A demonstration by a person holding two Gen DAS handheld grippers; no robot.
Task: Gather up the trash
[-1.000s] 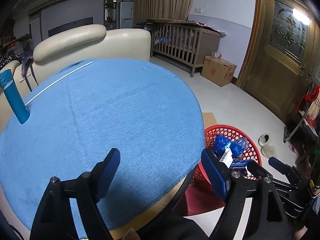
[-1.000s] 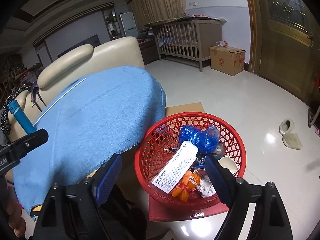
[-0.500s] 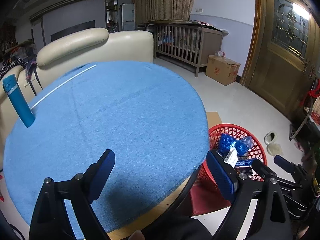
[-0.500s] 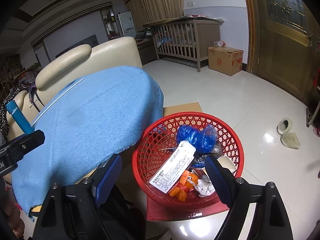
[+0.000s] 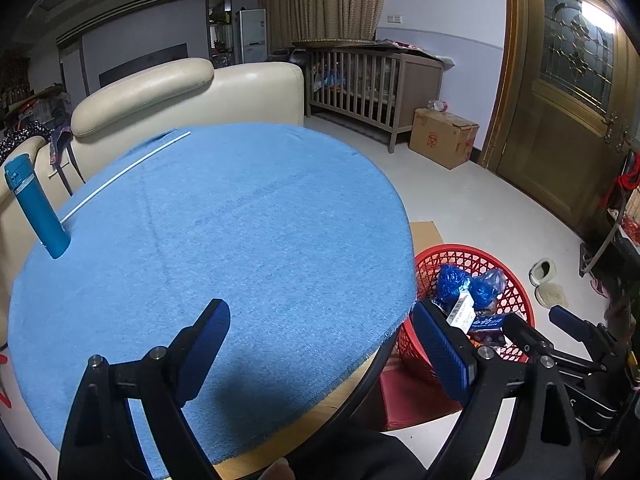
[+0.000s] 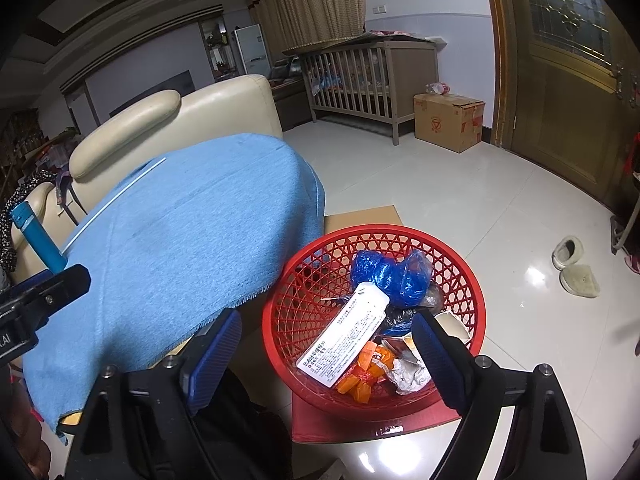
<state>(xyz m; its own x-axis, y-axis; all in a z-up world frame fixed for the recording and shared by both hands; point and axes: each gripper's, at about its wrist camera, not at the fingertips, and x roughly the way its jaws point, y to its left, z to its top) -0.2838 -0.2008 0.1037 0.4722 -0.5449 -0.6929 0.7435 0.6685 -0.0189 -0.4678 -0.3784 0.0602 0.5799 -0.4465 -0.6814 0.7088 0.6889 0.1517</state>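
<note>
My right gripper (image 6: 328, 354) hangs over the red basket (image 6: 280, 300), its jaws opening wide with nothing gripped between them. My left gripper (image 5: 320, 344) is spread wide and empty above the near edge of the round table (image 5: 240, 220), which wears a blue cloth. The basket stands on the floor just beside the table and holds the trash: a white printed packet (image 6: 344, 336), a blue bag (image 6: 384, 272), orange wrappers (image 6: 360, 376). A teal bottle (image 5: 36, 208) stands at the table's far left edge.
</note>
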